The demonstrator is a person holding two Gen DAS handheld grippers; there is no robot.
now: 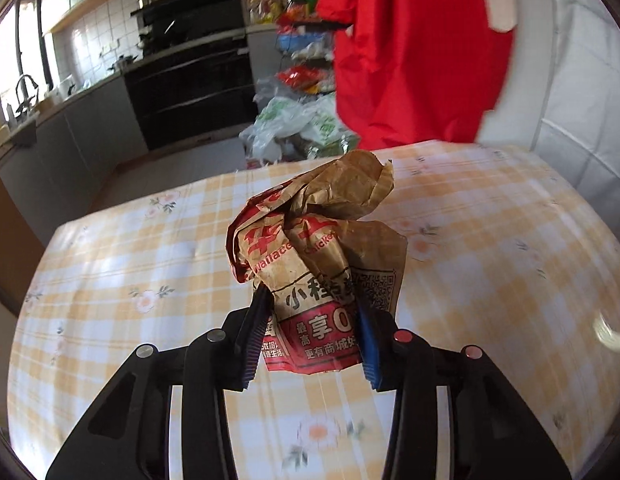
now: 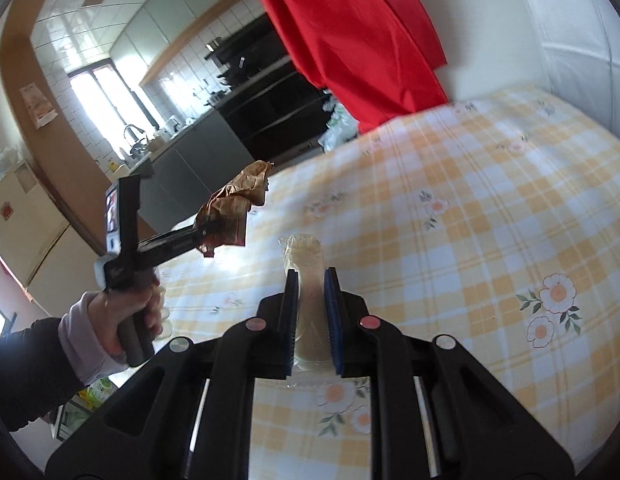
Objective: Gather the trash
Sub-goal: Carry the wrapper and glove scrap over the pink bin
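Observation:
A crumpled brown paper food bag [image 1: 318, 256] with red print is held up over the table, and my left gripper [image 1: 312, 304] is shut on its lower part. The right wrist view shows the same bag [image 2: 233, 204] at the tip of the left gripper [image 2: 199, 236], which a hand [image 2: 125, 312] holds at the left. My right gripper [image 2: 311, 280] is shut on a clear, yellowish plastic wrapper [image 2: 305, 252] that sticks out past its blue pads [image 2: 333, 312], above the tablecloth.
The table wears a yellow checked cloth with flowers [image 1: 490, 240] [image 2: 450, 220]. A red cloth [image 1: 410, 40] hangs at its far edge. Beyond lie a heap of plastic bags [image 1: 301, 124], a black oven [image 1: 189, 92] and a kitchen counter [image 1: 49, 112].

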